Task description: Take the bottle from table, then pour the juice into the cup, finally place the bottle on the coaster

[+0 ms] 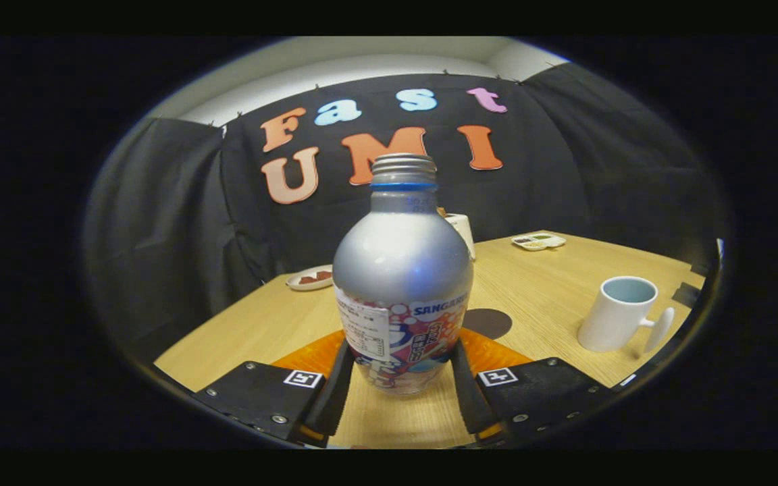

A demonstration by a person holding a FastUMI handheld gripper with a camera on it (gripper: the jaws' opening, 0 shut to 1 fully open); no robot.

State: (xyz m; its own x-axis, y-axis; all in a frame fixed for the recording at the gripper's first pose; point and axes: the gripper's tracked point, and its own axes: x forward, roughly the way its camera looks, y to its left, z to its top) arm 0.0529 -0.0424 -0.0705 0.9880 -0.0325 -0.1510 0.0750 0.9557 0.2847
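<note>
Nearest to us, we see the gripper [399, 385] with its two fingers closed in on the lower part of the bottle [402, 283], one finger pressing on each side of it. Each finger block carries a small square black-and-white marker on its top. The bottle stands upright between the fingers, and its base is close above the wooden table [551, 297]; we cannot tell if it touches the table or is lifted a little.

The bottle has a silver metal body with a screw thread at its open mouth and a thin blue ring under the thread. Its lower part has a colourful label. We can read the blue letters "SANGAR", and the word goes on around the curve where we cannot follow it. On the left side of the label is a white panel with small print, too small to read.

Just behind the bottle, a dark round coaster [490, 322] lies flat on the table. To the right of it, well apart, stands a white cup [622, 312] with its handle pointing right.

Farther away, a small plate [311, 278] with something brown lies left of the bottle, a white box [462, 231] is partly hidden behind it, and a flat tray [538, 240] is near the far edge.
</note>
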